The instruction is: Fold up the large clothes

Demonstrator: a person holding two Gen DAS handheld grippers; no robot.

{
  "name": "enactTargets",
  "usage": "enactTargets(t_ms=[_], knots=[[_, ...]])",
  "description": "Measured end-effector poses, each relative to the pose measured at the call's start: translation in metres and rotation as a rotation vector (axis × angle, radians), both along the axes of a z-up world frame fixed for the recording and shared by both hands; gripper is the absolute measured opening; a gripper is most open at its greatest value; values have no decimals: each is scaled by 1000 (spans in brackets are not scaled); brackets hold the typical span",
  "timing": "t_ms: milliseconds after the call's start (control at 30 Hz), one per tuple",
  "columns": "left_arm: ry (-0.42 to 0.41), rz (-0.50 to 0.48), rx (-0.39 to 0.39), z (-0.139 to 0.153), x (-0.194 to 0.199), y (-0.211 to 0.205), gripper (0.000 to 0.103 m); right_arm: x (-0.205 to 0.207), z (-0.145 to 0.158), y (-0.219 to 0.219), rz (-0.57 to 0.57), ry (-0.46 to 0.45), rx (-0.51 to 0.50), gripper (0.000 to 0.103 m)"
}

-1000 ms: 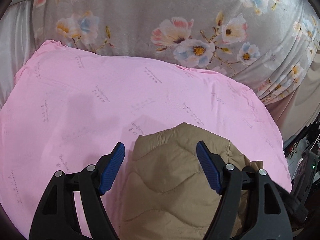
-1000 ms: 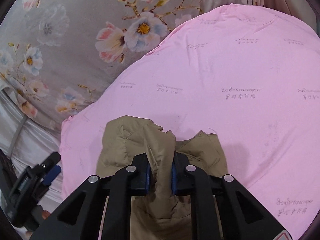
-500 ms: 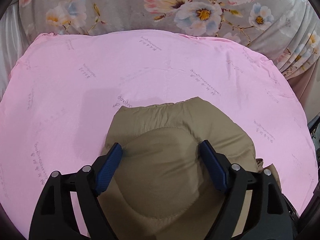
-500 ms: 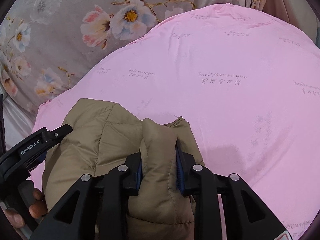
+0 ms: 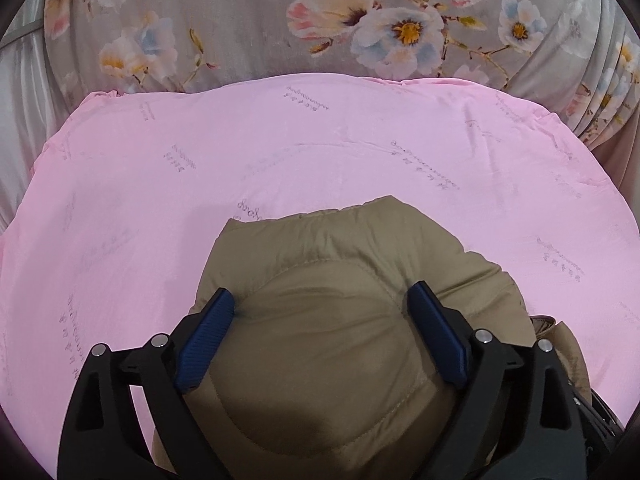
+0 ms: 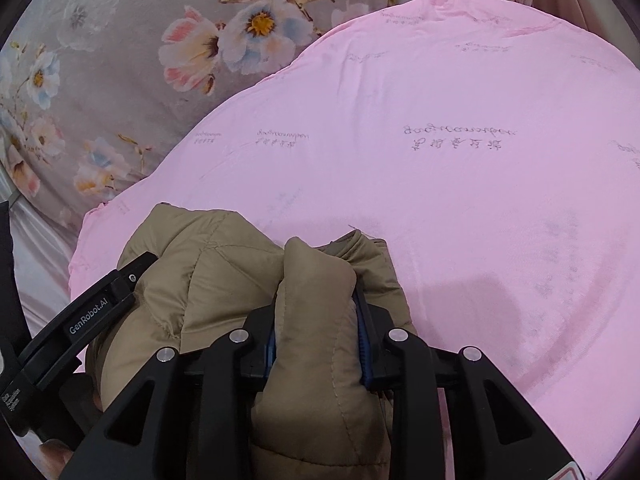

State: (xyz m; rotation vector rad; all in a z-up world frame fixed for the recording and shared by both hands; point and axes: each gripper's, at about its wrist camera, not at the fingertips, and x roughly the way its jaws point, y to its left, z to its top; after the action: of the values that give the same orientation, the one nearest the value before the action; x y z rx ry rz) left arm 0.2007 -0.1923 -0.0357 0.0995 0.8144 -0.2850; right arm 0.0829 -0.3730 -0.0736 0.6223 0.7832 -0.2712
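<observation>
- The tan quilted puffer jacket (image 5: 320, 320) was bunched in a lump on the pink sheet (image 5: 320, 152), near the sheet's close edge; a second earlier it was hanging a bit higher off the sheet, so both hands had come down and set it there.
- The left gripper (image 5: 320, 320) had just been opening. Its jaws stood wide, with a puffy mound of jacket bulging up between them; the blue pads (image 5: 208, 332) looked like they only brushed the padding, not squeezing it. I'd call that a let-go.
- The right gripper (image 6: 318, 332) had eased open a little too, but its jaws were narrow and a thick fold of jacket (image 6: 312, 300) was pinched between the pads. So it held the jacket, just looser than a second ago.
- In the right view the left gripper's black arm (image 6: 96, 308) sat against the jacket's left side.
- Behind the pink sheet was a grey floral bedspread (image 5: 280, 20), nothing on it that matters.
- My read: the carry part's done and the jacket's landed, but it's a crumpled heap, nowhere near folded. It probably needs spreading flat on the pink sheet first.
</observation>
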Motion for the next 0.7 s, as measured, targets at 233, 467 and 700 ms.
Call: enactTargets(t_ms=[233, 467, 700], knots=[[-22, 2, 15, -3, -3, -2, 88, -1, -2, 1, -2, -9, -7, 26], [-42, 8, 30, -5, -5, -5, 88, -1, -2, 2, -9, -16, -13, 26], [-36, 5, 34, -5, -5, -5, 89, -2, -4, 0, -9, -26, 4, 26]])
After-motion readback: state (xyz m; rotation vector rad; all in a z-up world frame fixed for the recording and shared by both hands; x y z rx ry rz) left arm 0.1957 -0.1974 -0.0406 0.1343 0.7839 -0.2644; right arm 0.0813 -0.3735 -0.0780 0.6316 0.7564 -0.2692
